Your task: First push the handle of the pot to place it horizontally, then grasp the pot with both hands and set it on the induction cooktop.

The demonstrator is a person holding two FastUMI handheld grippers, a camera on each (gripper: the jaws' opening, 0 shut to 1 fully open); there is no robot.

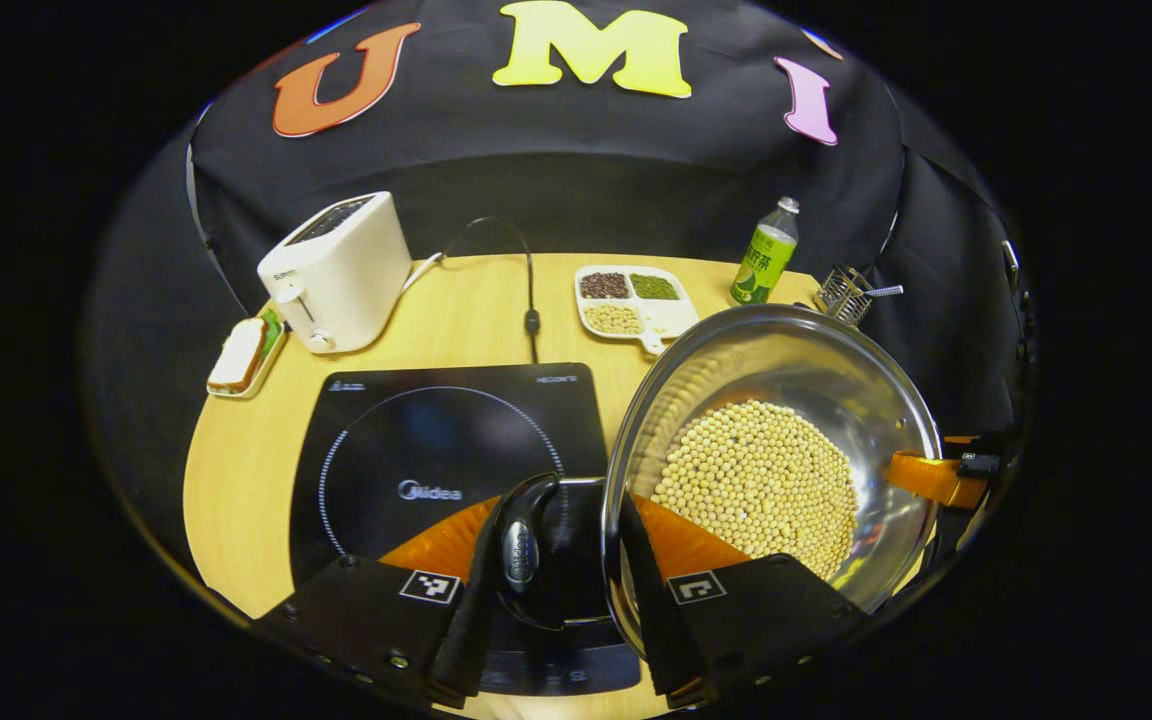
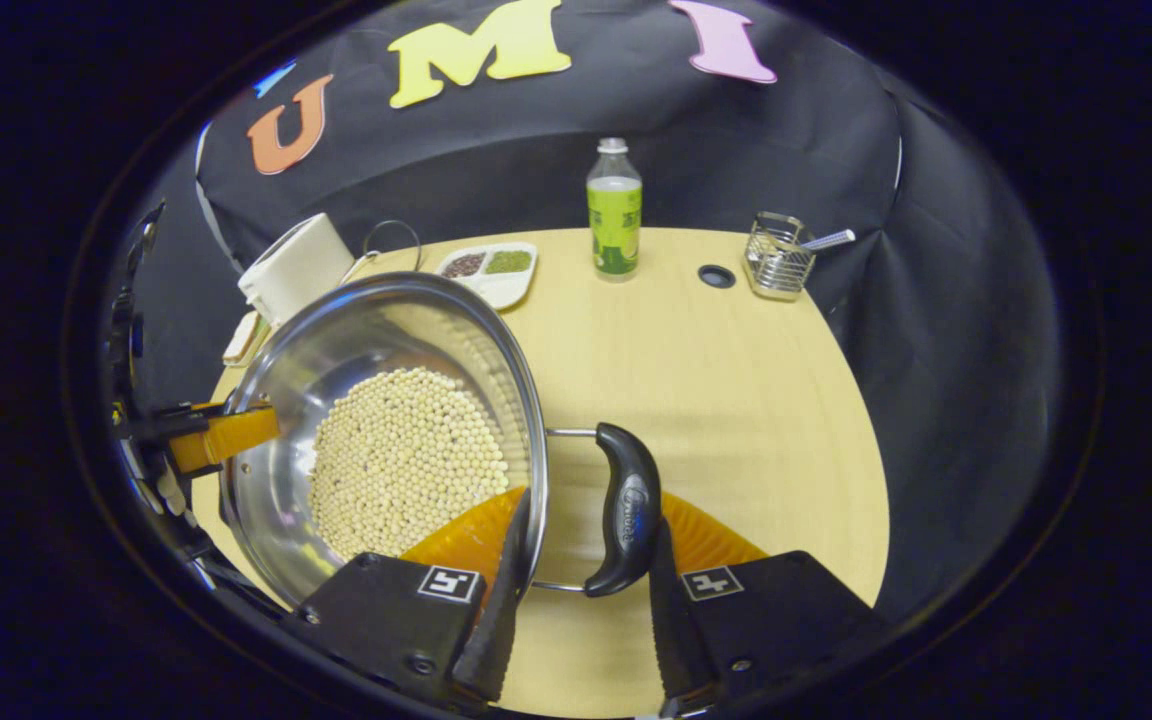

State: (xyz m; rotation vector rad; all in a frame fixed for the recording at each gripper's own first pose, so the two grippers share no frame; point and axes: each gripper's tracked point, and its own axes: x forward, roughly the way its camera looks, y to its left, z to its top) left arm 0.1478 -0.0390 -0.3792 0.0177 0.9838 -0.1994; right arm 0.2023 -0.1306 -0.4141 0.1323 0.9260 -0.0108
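Two grippers' jaws clamp the pot (image 1: pixel 776 450) handles, rim overhanging cooktop (image 1: pixel 416 450) edge, bare table (image 2: pixel 736 380) rightward.

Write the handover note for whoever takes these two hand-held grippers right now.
Left hand-held gripper: closed on the pot's left handle.
Right hand-held gripper: closed on the right handle.
Pot of soybeans: gripped on both sides, tilted, beside the induction cooktop, not yet centred on it.
Done: both handles grasped.
Left: move the pot over the cooktop ring, level it, set it down, release.
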